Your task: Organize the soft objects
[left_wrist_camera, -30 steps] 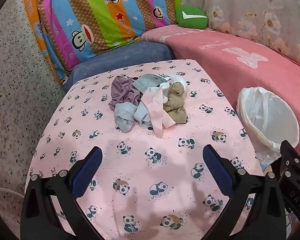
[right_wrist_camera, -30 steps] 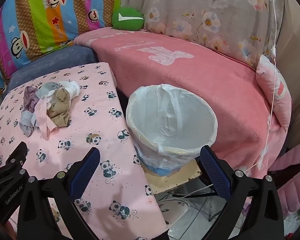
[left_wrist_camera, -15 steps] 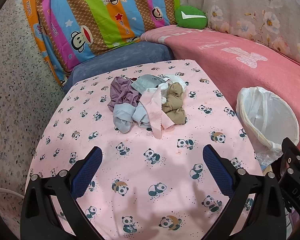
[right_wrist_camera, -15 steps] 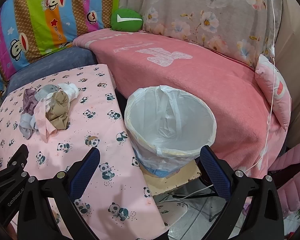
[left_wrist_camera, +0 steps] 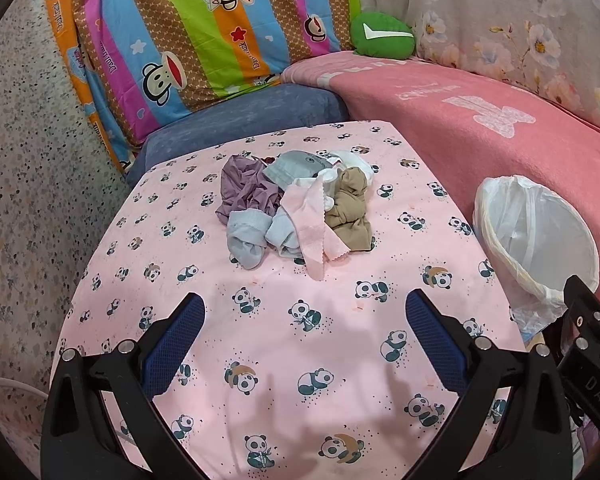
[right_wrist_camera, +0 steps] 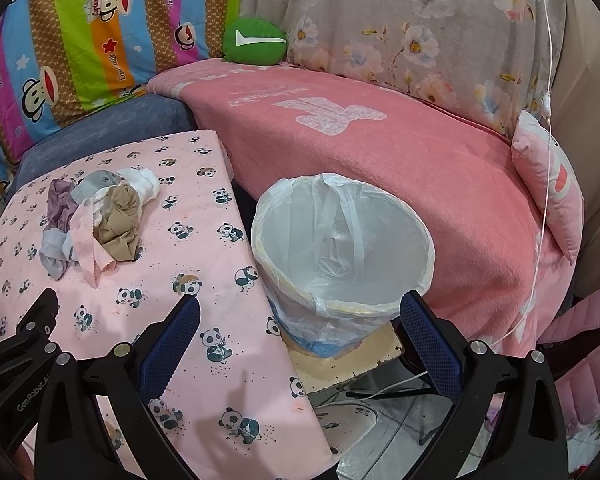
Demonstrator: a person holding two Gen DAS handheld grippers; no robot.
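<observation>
Sock pile (left_wrist_camera: 296,208) (loose) beside bin (left_wrist_camera: 536,240)

The white-lined bin (left_wrist_camera: 536,240) is partly cut off behind the right gripper's body at the left-wrist view's right edge.

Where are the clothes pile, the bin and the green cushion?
clothes pile (left_wrist_camera: 296,204), left wrist view, on the pink strip.
bin (right_wrist_camera: 342,236), right wrist view, on the liner inside.
green cushion (right_wrist_camera: 254,42), right wrist view, on its front.

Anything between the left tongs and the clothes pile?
Nothing: the left wrist view shows only bare panda-print cloth between the open left tongs and the clothes pile.
</observation>
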